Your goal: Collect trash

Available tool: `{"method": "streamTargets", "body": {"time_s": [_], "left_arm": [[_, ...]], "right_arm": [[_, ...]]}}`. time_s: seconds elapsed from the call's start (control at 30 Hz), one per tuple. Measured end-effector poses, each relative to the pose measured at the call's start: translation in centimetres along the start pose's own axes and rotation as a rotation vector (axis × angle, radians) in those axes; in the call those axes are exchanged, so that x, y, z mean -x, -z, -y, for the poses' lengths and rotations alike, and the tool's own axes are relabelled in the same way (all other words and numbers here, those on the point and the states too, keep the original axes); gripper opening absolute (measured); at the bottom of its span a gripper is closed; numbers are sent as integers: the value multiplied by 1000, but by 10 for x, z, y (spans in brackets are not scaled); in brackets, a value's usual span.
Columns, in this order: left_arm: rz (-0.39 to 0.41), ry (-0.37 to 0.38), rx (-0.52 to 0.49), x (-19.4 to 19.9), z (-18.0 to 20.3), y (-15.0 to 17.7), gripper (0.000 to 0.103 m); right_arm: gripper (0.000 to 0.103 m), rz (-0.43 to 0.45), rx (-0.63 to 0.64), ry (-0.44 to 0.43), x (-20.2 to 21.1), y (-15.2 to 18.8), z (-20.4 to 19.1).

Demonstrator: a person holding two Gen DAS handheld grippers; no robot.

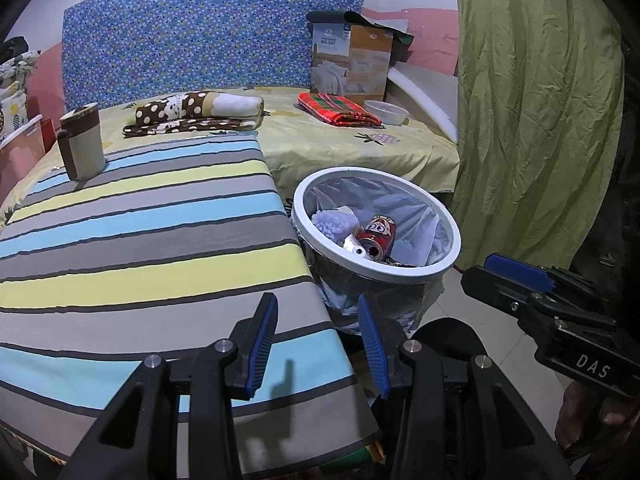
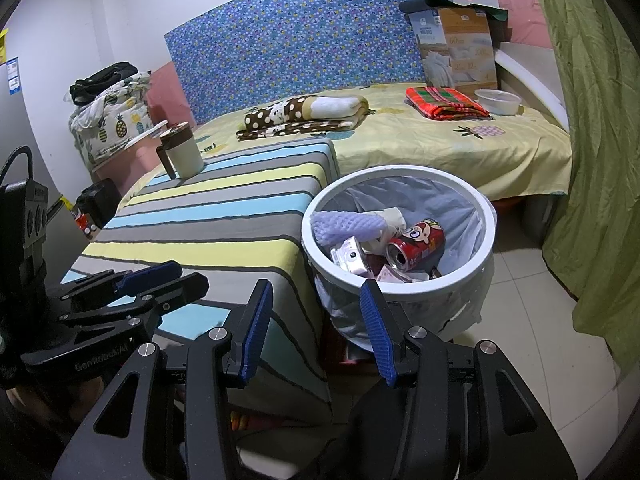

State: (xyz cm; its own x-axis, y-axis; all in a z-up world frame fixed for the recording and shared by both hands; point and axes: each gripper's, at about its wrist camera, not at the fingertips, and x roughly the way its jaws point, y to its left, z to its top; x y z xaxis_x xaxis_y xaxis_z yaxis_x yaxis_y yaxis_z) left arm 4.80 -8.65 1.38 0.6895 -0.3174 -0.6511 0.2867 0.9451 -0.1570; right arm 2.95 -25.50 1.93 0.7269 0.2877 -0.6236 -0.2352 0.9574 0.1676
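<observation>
The trash bin (image 2: pixel 400 236), a round white-rimmed container with a pale plastic liner, stands on the tiled floor (image 2: pixel 532 320) just beside the corner of the striped table (image 2: pixel 200 216). Inside the bin lie a red drink can (image 2: pixel 418 244) on its side, a lavender foam net (image 2: pixel 346 226) toward the table side, a small silver camera-like item (image 2: pixel 350 258) below the net, and crumpled paper (image 2: pixel 390 218). The lower contents of the bin are hidden by its near rim; the scraps next to the can are too small to identify.

In the left wrist view, the same bin (image 1: pixel 376 236) shows less of its interior: the can (image 1: pixel 378 236) and the foam net (image 1: pixel 336 222) are visible, the rest is cut off by the rim.

The left gripper (image 1: pixel 318 344) hangs over the table edge nearest the bin, its blue pads (image 1: pixel 262 344) spread wide apart, holding nothing and touching nothing. The right gripper (image 2: pixel 316 328) sits above the gap between table and bin, fingers likewise wide apart and empty. Each gripper appears at the edge of the other's view, partly cut off.

On the far end of the table from the bin stands a lidded mug (image 2: pixel 180 154). Behind the bin lies a bed (image 2: pixel 440 148) with a folded spotted blanket (image 2: pixel 304 114), a red plaid cloth (image 2: pixel 444 104), a clear plastic tub (image 2: pixel 498 102) and a cardboard box (image 2: pixel 456 48). A green curtain (image 2: pixel 592 140) hangs to the right of the bin.
</observation>
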Motion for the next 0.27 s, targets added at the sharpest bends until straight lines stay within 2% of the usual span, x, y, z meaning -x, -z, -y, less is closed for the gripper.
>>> {"method": "streamTargets", "body": {"time_s": [0.27], "left_arm": [[0, -4, -4, -1, 5, 0, 43]], "right_arm": [[48, 1, 0, 0, -1, 0, 0]]}}
